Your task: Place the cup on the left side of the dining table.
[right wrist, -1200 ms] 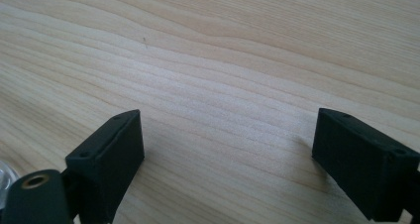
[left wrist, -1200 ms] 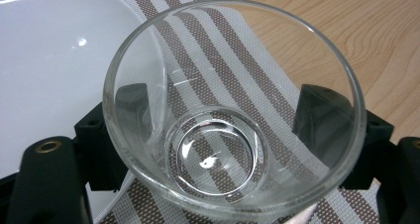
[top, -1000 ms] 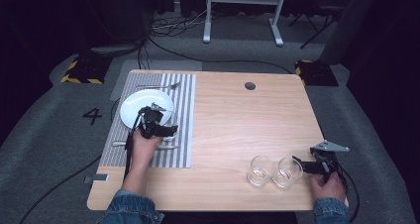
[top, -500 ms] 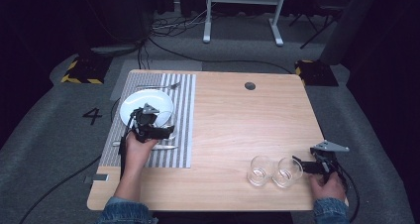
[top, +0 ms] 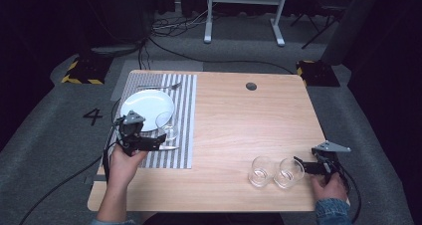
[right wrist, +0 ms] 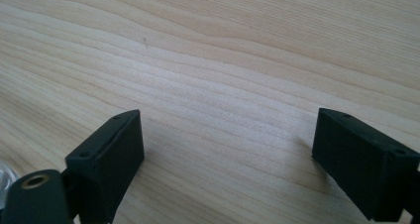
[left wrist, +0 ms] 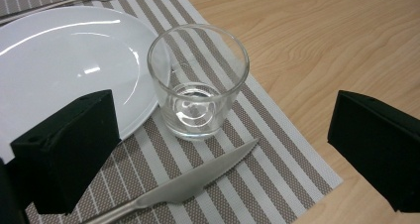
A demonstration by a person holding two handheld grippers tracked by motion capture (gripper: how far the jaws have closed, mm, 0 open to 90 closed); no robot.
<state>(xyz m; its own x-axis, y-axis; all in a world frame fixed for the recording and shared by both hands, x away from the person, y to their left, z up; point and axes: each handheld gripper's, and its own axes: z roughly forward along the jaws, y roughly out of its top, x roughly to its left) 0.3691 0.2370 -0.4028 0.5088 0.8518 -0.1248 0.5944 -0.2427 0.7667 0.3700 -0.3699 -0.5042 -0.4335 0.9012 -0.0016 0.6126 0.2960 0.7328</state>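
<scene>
Two sets of jaws, both wide and empty: your left gripper (left wrist: pixel 218 149) frames the glass tumbler (left wrist: pixel 198 80) on the striped placemat (left wrist: pixel 277 135); your right gripper (right wrist: pixel 228 164) faces bare table (right wrist: pixel 223 60), its left-hand jaw partly cut off.

My left claw (top: pixel 149 143) is a black block of hardware with a grey three-cornered plate (top: pixel 133 117) on top and a dark cable (top: pixel 59 185) trailing off behind it. In the left gripper view its two jaws are thick, matte black wedges with flat inner faces. My right claw (top: pixel 303 166) is built the same, with its own grey plate (top: pixel 331 147) and black cable (top: pixel 354 195). Close up, each of its jaws has small screw holes on the upper face, and a brass-coloured socket (right wrist: pixel 34 180) sits beside one. A blue denim cuff (top: pixel 332 211) covers my right wrist.
</scene>
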